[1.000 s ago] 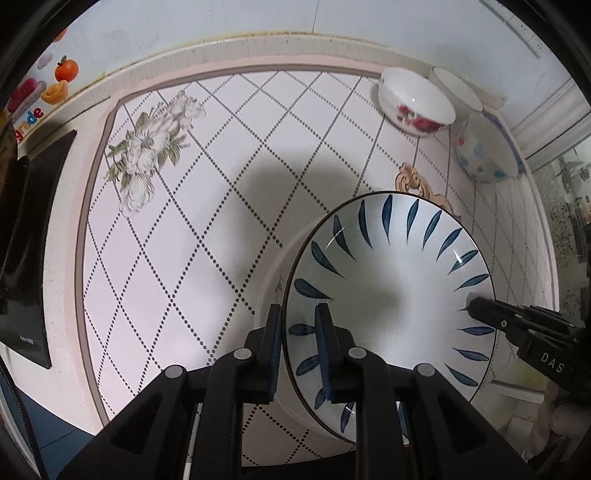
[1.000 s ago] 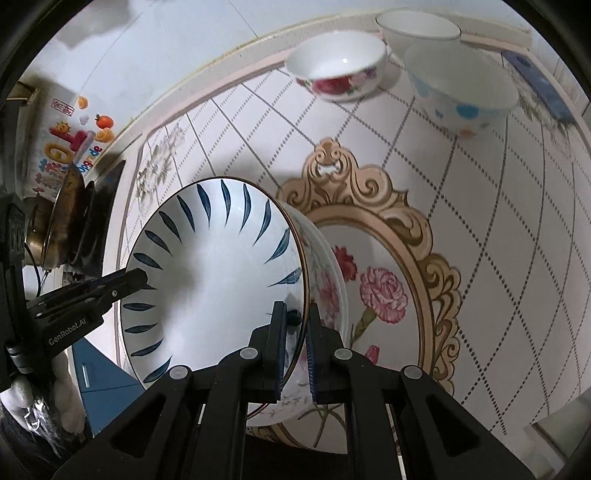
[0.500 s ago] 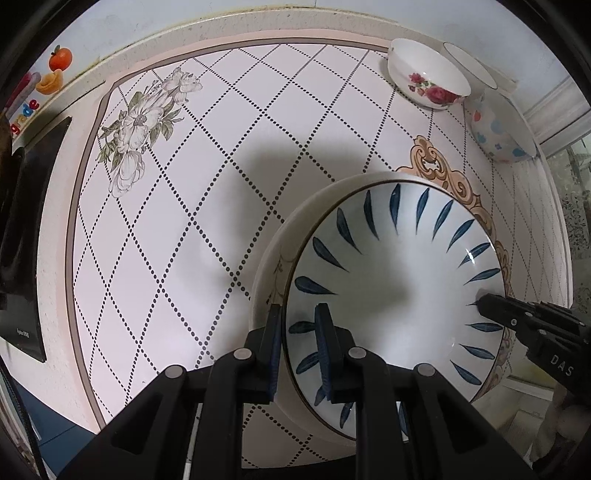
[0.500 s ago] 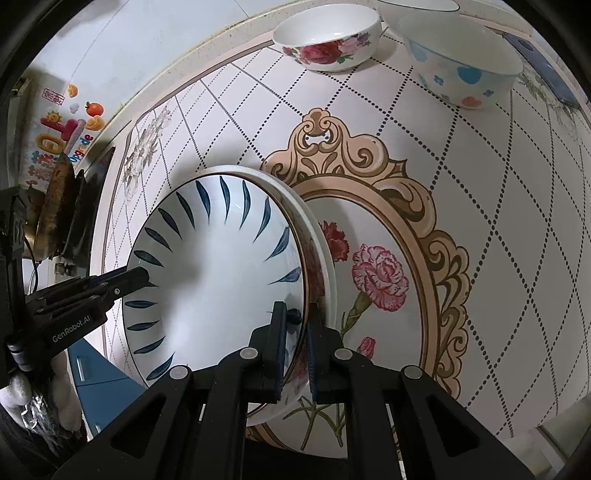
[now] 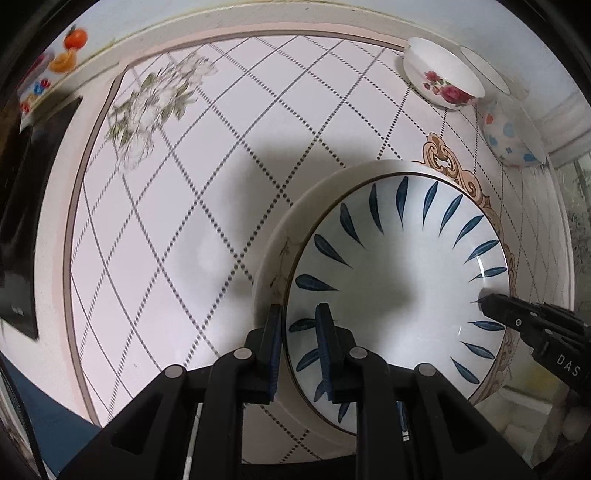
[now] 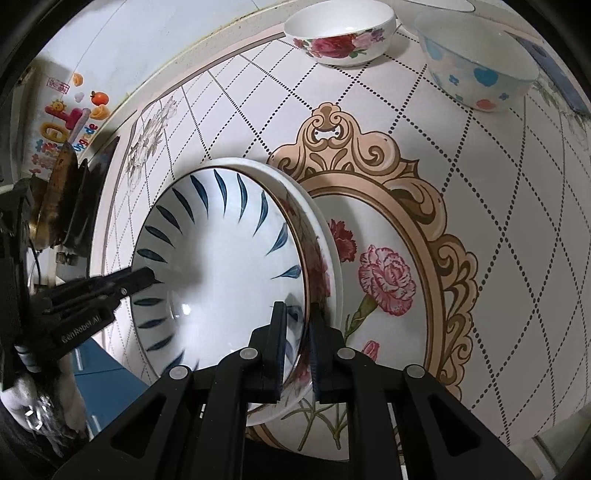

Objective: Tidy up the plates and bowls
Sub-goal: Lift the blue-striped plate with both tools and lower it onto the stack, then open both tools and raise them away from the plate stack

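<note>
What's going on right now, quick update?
Both tools, left and right, clamped on blue-leaf plate, opposite rims. White plate directly beneath. Three bowls far back, nothing blocking.

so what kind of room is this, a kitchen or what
Probably a home kitchen or dining corner. A patterned table carries crockery: the blue-leaf plate gripped by both grippers, and a rose bowl near the wall. Colourful fruit stickers decorate the wall.
</note>
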`<state>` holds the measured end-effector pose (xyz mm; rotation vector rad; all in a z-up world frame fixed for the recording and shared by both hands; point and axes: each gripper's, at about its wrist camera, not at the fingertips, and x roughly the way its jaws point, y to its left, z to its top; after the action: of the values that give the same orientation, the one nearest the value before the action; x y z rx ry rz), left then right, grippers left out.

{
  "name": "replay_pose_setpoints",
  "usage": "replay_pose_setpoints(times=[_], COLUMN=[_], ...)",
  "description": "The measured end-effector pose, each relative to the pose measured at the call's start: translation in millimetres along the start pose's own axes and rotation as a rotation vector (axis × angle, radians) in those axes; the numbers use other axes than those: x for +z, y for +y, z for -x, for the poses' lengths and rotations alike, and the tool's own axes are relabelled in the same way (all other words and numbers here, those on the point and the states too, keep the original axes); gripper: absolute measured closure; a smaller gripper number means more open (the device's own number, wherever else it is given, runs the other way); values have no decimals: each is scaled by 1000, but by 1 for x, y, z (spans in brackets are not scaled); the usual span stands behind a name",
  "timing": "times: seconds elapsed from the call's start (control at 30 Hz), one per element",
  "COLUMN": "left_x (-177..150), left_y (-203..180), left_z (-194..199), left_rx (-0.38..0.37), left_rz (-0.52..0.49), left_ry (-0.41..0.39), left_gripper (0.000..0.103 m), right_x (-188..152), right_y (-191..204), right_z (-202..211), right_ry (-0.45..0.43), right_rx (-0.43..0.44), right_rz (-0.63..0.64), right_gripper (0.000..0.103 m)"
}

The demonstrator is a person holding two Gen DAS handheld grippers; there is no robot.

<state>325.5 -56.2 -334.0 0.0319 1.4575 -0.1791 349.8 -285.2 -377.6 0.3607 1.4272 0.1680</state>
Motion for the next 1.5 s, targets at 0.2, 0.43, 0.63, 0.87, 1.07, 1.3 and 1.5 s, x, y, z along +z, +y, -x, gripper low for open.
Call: replay_pose_setpoints(times=[0.2, 0.43, 0.63, 0.87, 1.07, 1.3, 1.5], left_x=[-9, -19, -33, -57, -91, -128, -147], left_y=[2, 4, -2, -24, -31, -38, -43], left_z=[2, 19, 69, 139, 191, 238, 262], left_rx=[-5, 11, -5, -12, -31, -48, -80], left_rz=[55, 87, 84, 44, 18, 2, -12], left_ry=[0, -22, -101, -225, -297, -380, -409], left_gripper=[87, 87, 87, 87, 86, 77, 77], right_x=[2, -3, -13, -45, -83, -137, -173], right_y=[5, 14, 24, 56, 76, 98, 110], right_z=[3, 16, 41, 111, 184, 247, 286], right_ry=[19, 15, -8, -106, -207, -288, -335], right_rx=[-28, -78, -55, -41, -52, -68, -49], right_rz=[20, 77, 83, 110, 118, 149, 149], right_gripper=[86, 84, 84, 56, 43, 33, 32])
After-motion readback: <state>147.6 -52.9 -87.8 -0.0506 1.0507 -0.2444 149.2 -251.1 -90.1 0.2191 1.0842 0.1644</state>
